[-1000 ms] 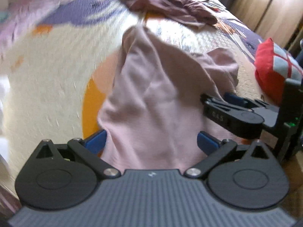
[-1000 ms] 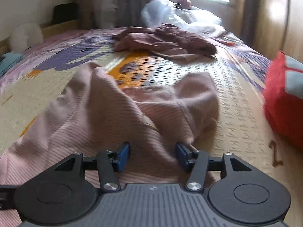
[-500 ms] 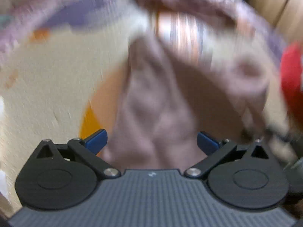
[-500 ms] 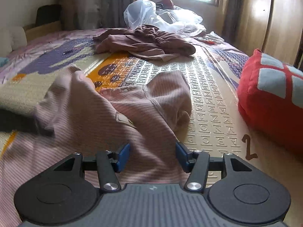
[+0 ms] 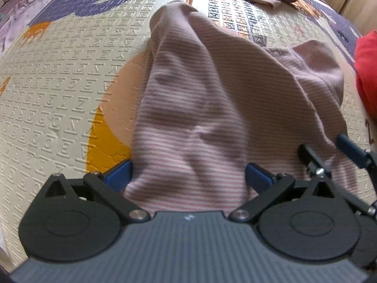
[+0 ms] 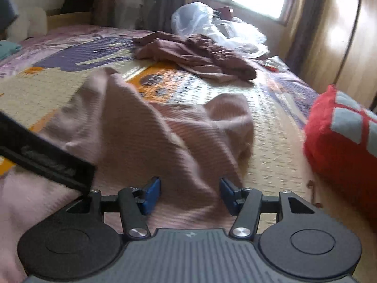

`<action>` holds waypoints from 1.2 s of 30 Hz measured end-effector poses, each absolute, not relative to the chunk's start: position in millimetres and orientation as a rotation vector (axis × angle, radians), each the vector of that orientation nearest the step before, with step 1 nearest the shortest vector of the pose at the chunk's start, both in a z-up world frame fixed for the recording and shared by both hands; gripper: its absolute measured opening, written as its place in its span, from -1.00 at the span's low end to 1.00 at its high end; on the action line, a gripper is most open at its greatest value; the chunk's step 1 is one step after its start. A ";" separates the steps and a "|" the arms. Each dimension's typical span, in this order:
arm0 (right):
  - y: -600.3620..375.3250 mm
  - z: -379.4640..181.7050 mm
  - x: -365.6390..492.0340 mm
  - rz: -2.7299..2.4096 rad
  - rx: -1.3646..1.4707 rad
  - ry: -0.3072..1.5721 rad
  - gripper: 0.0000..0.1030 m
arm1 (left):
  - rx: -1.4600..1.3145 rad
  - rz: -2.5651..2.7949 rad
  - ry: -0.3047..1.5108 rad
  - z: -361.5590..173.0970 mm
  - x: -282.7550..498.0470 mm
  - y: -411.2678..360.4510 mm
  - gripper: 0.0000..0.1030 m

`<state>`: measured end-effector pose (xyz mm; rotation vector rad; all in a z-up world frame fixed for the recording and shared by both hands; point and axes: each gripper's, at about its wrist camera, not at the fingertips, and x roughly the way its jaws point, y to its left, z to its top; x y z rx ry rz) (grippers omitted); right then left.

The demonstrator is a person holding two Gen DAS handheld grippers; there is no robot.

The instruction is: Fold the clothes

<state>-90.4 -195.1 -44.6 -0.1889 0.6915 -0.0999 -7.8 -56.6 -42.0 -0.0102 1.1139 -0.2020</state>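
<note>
Two grippers stand over one bed, and the bed's patterned mat (image 5: 59, 89), cream with raised letters and patches of orange and purple, is the biggest thing in both views. On this mat, about in its middle, lies the pink striped garment (image 5: 212, 99), the thing to be folded; it is crumpled, with one end raised in a peak away from the cameras and the near edge reaching under both tools. Beyond the garment, farther up the mat, there is a second heap of darker brownish-pink clothes (image 6: 195, 54), well apart from it, and behind that heap a clear plastic bag (image 6: 212, 27) near the window. To the right of the garment, apart from it, sits a red cushion (image 6: 339, 136) with grey squares. The left gripper (image 5: 188, 174) is released: its blue fingers (image 5: 119, 173) stand wide, the left one beside the garment's edge above the orange patch, the right one above the cloth, and the cloth passes between them without being pinched. The right gripper (image 6: 189, 195) is about half spread, also released; the striped cloth lies between and under its blue pads, but I cannot tell if they touch it. In the left view it (image 5: 329, 153) appears at the garment's right edge.
</note>
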 end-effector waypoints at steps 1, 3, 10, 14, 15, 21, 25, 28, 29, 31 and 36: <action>-193.3 -45.6 -90.7 -0.096 -0.208 0.687 0.14 | -0.010 -0.201 1.114 -42.2 -7.4 -56.5 1.00; -190.1 -47.3 -91.4 -0.088 -0.249 0.680 0.13 | -0.007 -0.202 1.114 -42.3 -7.7 -56.5 1.00; -211.5 -45.6 -90.0 -0.132 -0.470 0.684 0.21 | -0.015 -0.209 1.120 -42.9 -6.6 -55.4 1.00; -236.7 -37.0 -86.0 -0.156 -0.326 0.715 0.32 | -0.018 -0.203 1.120 -42.2 -6.6 -56.4 1.00; -242.6 -32.5 -85.6 -0.144 -0.261 0.724 0.27 | -0.019 -0.203 1.120 -42.1 -6.7 -55.9 1.00; -292.4 -1.4 -89.9 -0.132 0.158 0.626 0.25 | -0.020 -0.200 1.115 -42.0 -8.1 -55.8 1.00; -329.1 1.5 -70.9 -0.172 0.395 0.626 0.18 | -0.016 -0.190 1.104 -42.8 -9.6 -57.2 1.00; -342.0 -10.3 -61.2 -0.242 0.454 0.688 0.11 | -0.016 -0.184 1.093 -43.3 -10.8 -57.7 1.00; -342.4 -13.7 -58.6 -0.238 0.463 0.706 0.05 | -0.017 -0.182 1.092 -43.3 -10.7 -57.9 1.00; -340.4 -20.0 -50.8 -0.210 0.480 0.744 -0.03 | -0.019 -0.176 1.091 -43.4 -10.5 -58.4 1.00; -329.9 -25.0 -37.2 -0.189 0.412 0.743 -0.12 | -0.026 -0.161 1.083 -43.9 -10.5 -59.4 1.00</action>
